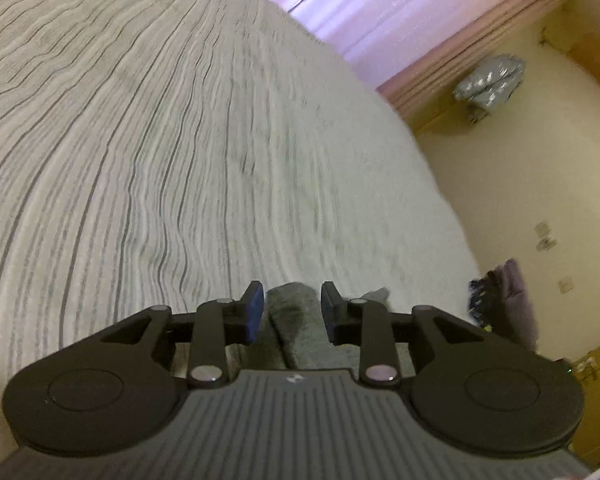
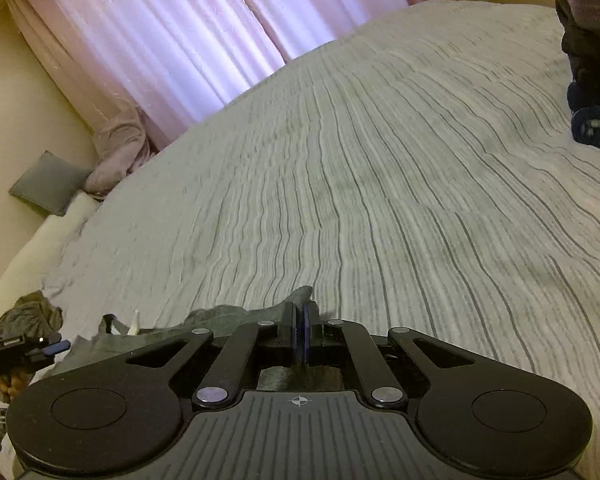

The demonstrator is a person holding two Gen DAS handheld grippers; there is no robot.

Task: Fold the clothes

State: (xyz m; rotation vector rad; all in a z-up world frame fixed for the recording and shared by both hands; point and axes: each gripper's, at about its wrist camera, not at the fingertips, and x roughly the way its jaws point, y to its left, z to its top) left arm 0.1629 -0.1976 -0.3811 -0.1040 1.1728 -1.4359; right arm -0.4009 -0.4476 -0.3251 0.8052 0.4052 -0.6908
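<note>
Two grippers work one grey garment (image 1: 300, 328) at the near edge of the bed (image 1: 140, 140). The right gripper (image 2: 300, 332) is clamped on a raised edge of the cloth. The left gripper (image 1: 292, 312) has its jaws apart, a fold of the garment between them with gaps on both sides. Judging by the rumpled cloth, folding has barely begun: no neat fold shows. Other clothes (image 2: 592, 120) lie in a heap at the far side. No basket or box is visible.

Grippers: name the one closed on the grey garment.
The right gripper: its jaws are pinched shut on the grey garment edge; the left gripper has jaws standing apart.
</note>
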